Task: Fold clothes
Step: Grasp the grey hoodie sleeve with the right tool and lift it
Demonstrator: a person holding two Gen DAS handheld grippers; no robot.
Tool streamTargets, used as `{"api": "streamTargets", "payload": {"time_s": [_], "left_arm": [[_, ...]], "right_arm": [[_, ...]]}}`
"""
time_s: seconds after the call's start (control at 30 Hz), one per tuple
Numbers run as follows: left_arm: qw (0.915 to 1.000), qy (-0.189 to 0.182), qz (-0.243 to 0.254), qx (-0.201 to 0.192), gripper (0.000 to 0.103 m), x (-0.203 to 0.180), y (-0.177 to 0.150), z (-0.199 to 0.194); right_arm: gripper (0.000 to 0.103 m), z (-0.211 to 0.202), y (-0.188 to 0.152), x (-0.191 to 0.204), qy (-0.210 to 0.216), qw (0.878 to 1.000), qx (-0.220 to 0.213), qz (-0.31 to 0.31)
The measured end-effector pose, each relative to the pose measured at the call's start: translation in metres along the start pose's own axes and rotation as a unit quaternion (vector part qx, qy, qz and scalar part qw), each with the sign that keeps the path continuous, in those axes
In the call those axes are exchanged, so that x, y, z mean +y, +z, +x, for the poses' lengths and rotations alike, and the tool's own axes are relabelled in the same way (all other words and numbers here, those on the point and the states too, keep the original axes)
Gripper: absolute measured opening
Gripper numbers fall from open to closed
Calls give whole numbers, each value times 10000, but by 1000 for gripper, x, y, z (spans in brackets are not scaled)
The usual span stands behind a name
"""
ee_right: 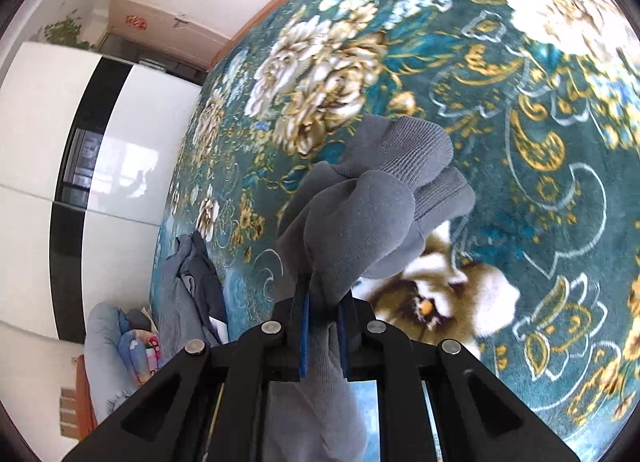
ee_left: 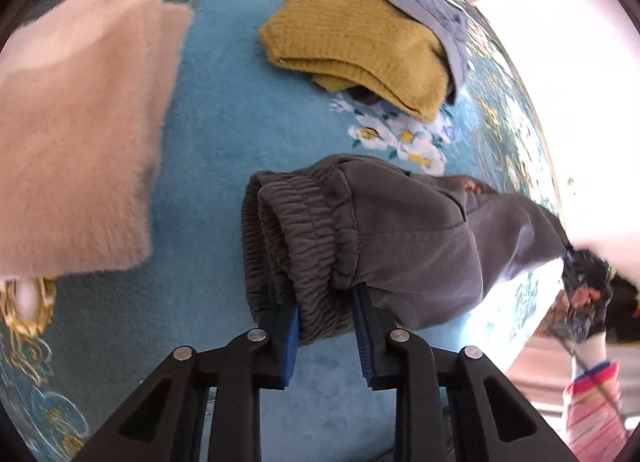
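Above the carpet (ee_left: pixel 208 134), grey trousers (ee_left: pixel 400 230) are held up: the left gripper (ee_left: pixel 326 326) is clamped on the waistband (ee_left: pixel 296 230), the right gripper (ee_right: pixel 324 326) on the bunched cuffs (ee_right: pixel 400 182), likely so both ends can be brought together for a fold. No containers are seen; a yellow sweater (ee_left: pixel 352 42) and pink sweater (ee_left: pixel 80 134) lie folded nearby.
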State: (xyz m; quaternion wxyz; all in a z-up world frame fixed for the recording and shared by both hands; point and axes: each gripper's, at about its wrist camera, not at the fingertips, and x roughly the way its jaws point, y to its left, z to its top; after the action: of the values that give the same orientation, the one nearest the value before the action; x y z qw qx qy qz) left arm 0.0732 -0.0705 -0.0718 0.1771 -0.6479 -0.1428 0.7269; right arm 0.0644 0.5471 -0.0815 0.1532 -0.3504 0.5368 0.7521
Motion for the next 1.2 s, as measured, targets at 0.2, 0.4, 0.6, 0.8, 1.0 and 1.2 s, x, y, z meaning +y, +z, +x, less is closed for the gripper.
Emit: {"api": "streamTargets", "payload": {"time_s": [0.2, 0.4, 0.6, 0.8, 1.0, 1.2], "left_arm": [[9937, 420, 1003, -289, 35, -17, 0, -12], [9979, -274, 462, -371, 45, -4, 11, 0], [9943, -927, -162, -498, 43, 10, 22, 12], [9854, -1392, -722, -661, 13, 20, 32, 10], [9664, -1814, -1512, -1016, 11, 39, 32, -63], [9835, -833, -1481, -620, 12, 49, 36, -64]], "right_arm": [[12, -1, -2, -12, -41, 9998, 68, 172], [12, 4, -2, -18, -92, 9995, 104, 270], [12, 10, 2, -23, -215, 9992, 158, 285], [12, 12, 3, -21, -335, 9992, 162, 173], [12, -12, -3, -7, -54, 9998, 53, -180], [11, -25, -13, -11, -154, 9985, 213, -485]]}}
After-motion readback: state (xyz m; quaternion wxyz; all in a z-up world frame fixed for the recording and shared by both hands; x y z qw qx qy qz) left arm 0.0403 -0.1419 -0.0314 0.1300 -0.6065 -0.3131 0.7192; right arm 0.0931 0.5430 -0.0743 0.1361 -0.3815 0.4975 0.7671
